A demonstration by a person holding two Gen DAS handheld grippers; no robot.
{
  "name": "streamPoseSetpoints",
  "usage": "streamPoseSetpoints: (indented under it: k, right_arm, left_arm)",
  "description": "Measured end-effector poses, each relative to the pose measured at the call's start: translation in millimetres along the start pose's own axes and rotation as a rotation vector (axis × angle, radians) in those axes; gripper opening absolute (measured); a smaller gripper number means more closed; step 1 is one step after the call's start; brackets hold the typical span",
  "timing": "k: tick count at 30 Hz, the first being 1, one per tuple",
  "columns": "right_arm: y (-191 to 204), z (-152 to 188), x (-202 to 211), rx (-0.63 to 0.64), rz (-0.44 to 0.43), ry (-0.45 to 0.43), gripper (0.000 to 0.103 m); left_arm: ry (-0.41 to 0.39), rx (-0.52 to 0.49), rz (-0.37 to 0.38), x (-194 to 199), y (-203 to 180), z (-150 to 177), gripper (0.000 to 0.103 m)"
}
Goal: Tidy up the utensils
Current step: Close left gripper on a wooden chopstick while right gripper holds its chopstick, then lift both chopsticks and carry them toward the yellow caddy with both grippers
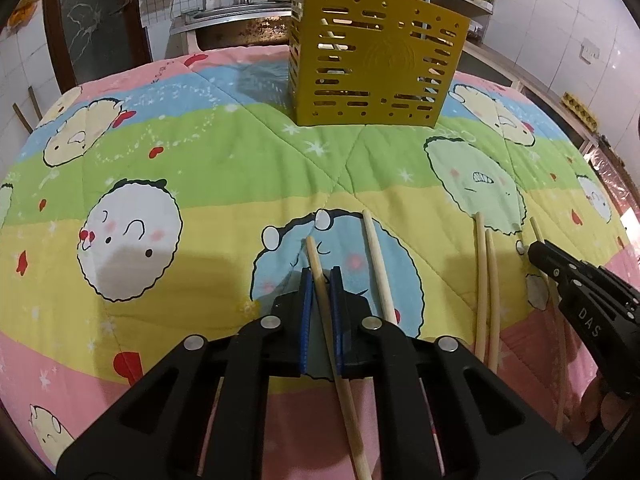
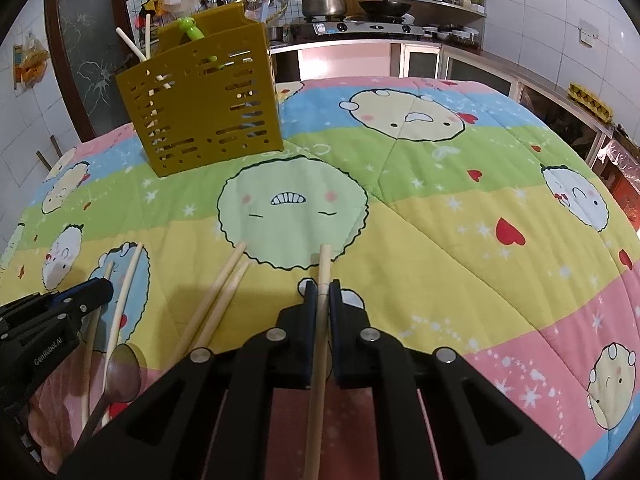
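On a quilted cartoon-print cover [image 1: 208, 152] striped pink, blue, green and yellow, several pale wooden chopsticks are lying near the front edge. The left gripper [image 1: 321, 280] is pinching one pale wooden chopstick [image 1: 316, 256] between its blue-padded fingers [image 1: 306, 292], jaws nearly together, with the tip sticking out beyond them. Just to its right a second loose chopstick [image 1: 376, 264] is lying on the cover, and farther right a pair of chopsticks [image 1: 486, 280] is resting side by side. The right gripper [image 2: 322, 285] is gripping another pale chopstick [image 2: 324, 264] in the same narrow pinch. A dark brown wooden spoon [image 2: 120, 372] is lying near the front left in the right wrist view. At the far side, a mustard-yellow perforated plastic utensil holder [image 1: 372, 64] is standing upright, well apart from both grippers, with a green-handled utensil [image 2: 191, 29] and white sticks [image 2: 132, 46] poking out of it
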State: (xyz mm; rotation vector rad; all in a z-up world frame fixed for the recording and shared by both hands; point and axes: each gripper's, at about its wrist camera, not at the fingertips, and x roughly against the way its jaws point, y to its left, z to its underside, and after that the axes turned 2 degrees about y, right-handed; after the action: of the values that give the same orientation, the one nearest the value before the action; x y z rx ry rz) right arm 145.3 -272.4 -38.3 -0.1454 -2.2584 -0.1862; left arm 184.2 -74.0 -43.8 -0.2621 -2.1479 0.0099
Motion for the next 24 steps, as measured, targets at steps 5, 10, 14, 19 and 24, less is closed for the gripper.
streamPoseSetpoints:
  k: [5, 10, 14, 19, 24]
  right_arm:
    - [0.7, -0.4, -2.6, 0.005, -0.008, 0.000, 0.007]
    - [-2.6, 0.5, -1.9, -0.012, -0.019, -0.007, 0.007]
    - [-6.6, -1.1, 4.2, -0.023, -0.027, -0.036, 0.007]
    - [-10.7, -3.7, 17.6, -0.043, -0.063, -0.088, 0.006]
    - [-11.0, -9.9, 36.4, -0.044, -0.086, -0.145, 0.006]
  left_arm:
    - [-0.010, 0.021, 0.027, 5.0, 4.1, -1.4, 0.007]
    - [-0.035, 0.023, 0.036, 11.8, 6.0, -3.8, 0.007]
    - [-0.051, 0.022, 0.046, 18.2, 5.8, -6.2, 0.006]
    - [-0.092, 0.013, 0.034, 29.6, 7.0, -7.8, 0.006]
    - [-0.153, 0.006, 0.021, 50.1, 9.3, -13.5, 0.006]
